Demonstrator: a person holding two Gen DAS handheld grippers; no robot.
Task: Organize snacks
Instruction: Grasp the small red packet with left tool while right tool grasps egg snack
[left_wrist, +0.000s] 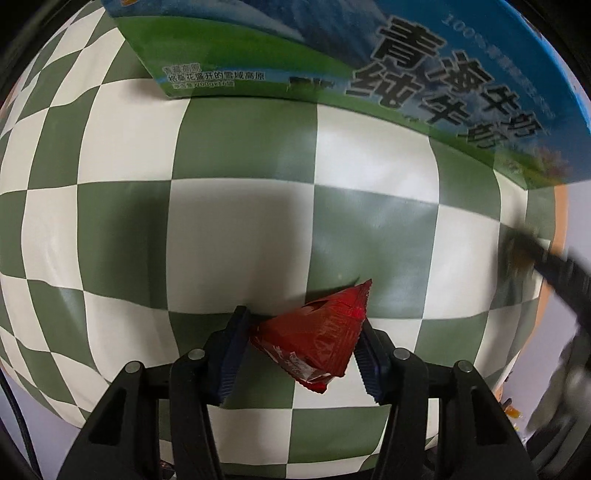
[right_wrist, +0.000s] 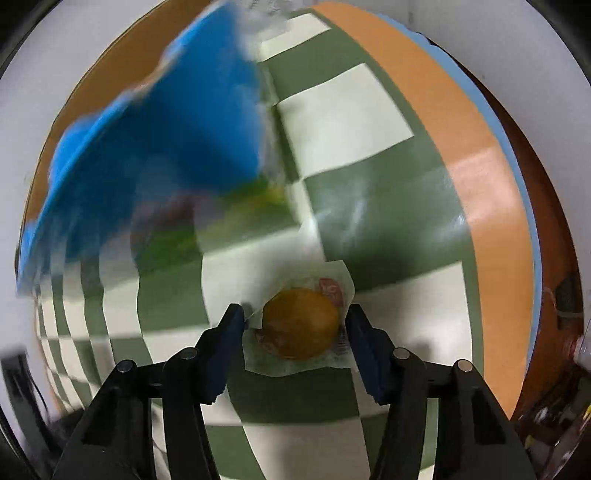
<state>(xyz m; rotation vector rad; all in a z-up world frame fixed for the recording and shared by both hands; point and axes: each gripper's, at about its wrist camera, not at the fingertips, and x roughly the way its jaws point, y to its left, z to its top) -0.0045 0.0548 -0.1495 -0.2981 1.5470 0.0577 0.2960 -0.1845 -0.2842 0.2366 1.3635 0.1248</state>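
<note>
My left gripper (left_wrist: 301, 343) pinches a red snack packet (left_wrist: 314, 341). My right gripper (right_wrist: 295, 334) squeezes a wrapped bun (right_wrist: 301, 325). Both are over a green-and-white checked cloth (left_wrist: 240, 221), with a blue box (left_wrist: 424, 74) on its far side.

Ahead of the left tool's fingers, the blue-and-green cardboard milk carton box (left_wrist: 369, 74) carries large black characters "青海牛奶" over "纯牛奶". Its corner panel shows small white print, "格桑花盛开的雪域高原", with a smaller line beneath too fine to read. Between those fingers, the red foil snack packet (left_wrist: 314, 338) bears white lettering, illegible. In the right tool's view, the clear-wrapped round golden pastry (right_wrist: 301, 325) has a red label, unreadable.
</note>
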